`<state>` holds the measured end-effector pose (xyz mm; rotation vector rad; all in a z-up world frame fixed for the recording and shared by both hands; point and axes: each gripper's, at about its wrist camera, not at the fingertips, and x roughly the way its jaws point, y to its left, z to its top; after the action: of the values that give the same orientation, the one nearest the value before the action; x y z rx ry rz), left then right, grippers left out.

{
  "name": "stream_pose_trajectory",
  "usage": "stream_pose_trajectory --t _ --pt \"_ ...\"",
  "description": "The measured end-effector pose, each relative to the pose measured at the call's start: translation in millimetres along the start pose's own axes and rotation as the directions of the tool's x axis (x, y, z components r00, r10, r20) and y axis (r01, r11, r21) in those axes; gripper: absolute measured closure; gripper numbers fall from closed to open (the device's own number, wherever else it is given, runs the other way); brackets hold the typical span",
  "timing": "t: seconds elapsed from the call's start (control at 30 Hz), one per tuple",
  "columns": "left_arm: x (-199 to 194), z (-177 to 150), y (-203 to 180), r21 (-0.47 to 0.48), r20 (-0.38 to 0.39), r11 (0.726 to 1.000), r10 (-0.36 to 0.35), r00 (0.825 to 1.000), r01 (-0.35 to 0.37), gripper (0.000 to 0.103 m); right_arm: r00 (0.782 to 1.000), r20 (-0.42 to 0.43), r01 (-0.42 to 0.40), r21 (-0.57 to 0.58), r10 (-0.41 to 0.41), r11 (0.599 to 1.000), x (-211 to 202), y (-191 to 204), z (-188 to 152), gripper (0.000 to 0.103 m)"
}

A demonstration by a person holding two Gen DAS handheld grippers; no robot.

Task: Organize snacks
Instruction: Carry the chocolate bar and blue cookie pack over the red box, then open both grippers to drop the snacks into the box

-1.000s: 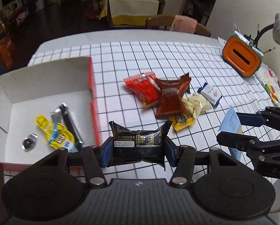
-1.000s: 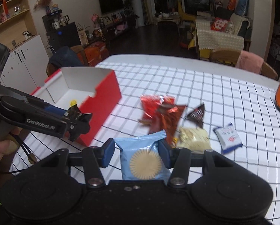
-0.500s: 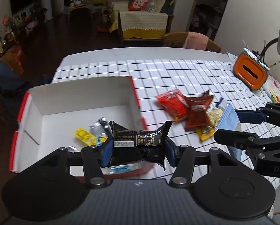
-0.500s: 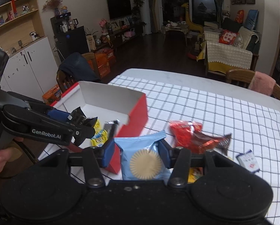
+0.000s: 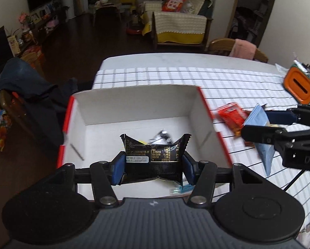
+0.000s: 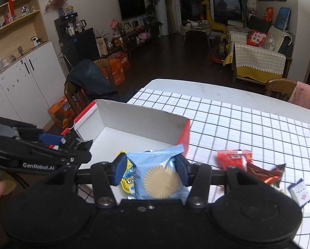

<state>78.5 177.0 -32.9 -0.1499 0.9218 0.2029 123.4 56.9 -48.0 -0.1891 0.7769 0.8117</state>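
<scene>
The left hand-held gripper (image 5: 153, 167) is clamping a glossy black foil packet (image 5: 155, 157) with crimped, saw-toothed ends, holding it over the open red cardboard box (image 5: 134, 101) with white inner walls. The right hand-held gripper (image 6: 150, 171) is pinching a puffy pale-blue pouch (image 6: 158, 176) printed with a round tan biscuit, above the box's near corner. Crinkled red wrappers (image 6: 233, 158) are lying on the grid-checked tabletop (image 6: 248, 124) beside the box.

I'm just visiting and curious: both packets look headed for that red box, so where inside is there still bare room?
The box floor is bare along its far wall and left side. Loose snacks crowd the near middle, behind the black packet. Outside, the checked tablecloth beyond the box is free; right of it, the red packets clutter things.
</scene>
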Motion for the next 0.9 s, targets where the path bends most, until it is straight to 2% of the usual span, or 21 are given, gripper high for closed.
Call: stream_pose_trajectory --t 0.27,0.4,0.77,0.9 --pt "24.6 -2.8 41.3 -0.017 -0.050 0.998 0.056 0.997 -0.057 0.047 0.999 -0.045 0.026 -0.019 -0.027 0.999 47.3 21.2 11.1 0.053" --pt "38.9 -3.7 53.0 0.016 -0.077 0.998 0.068 0.995 -0.067 0.047 0.998 -0.066 0.023 -0.008 -0.023 1.000 72.4 27.3 14.8 0.053" --pt "78.7 -9.6 45.6 0.163 -0.146 0.983 0.106 0.984 -0.082 0.047 0.987 -0.156 0.028 -0.038 -0.034 0.999 129.3 43.6 8.5 0.053" --pt "91.3 -12.3 42.1 0.175 -0.181 0.983 0.092 0.979 -0.060 0.047 0.982 -0.186 0.031 -0.045 -0.039 0.999 141.6 45.4 5.0 0.053"
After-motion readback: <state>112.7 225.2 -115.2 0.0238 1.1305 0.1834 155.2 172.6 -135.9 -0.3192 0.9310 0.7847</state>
